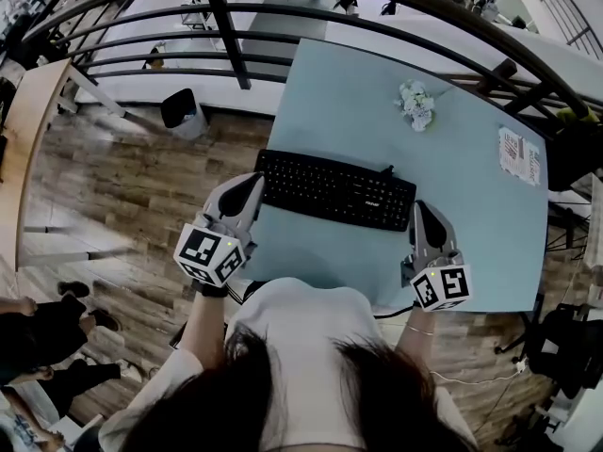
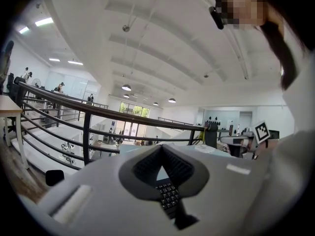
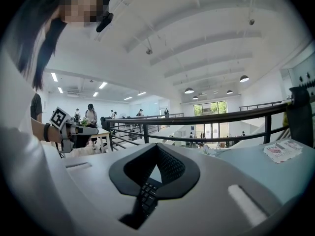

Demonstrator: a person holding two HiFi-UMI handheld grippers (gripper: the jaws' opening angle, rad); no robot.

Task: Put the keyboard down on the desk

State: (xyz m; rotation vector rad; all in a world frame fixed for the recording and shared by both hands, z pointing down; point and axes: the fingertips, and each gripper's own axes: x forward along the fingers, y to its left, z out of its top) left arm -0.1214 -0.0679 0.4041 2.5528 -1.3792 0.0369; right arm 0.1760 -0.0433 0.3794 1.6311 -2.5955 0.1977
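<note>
A black keyboard lies slightly askew on the pale blue desk, close to its near edge. My left gripper is shut, its tip against the keyboard's left end. At the right end my right gripper is shut too, tip touching. In the left gripper view the pads of the left gripper meet, and keyboard keys show through the gap behind them. The right gripper view is alike: the right gripper is closed, with keys below. I cannot tell whether either tip pinches the keyboard.
A small white flower bunch and a printed leaflet sit farther back on the desk. A black railing runs behind it. A black bin stands on the wood floor at left. People's legs are at lower left.
</note>
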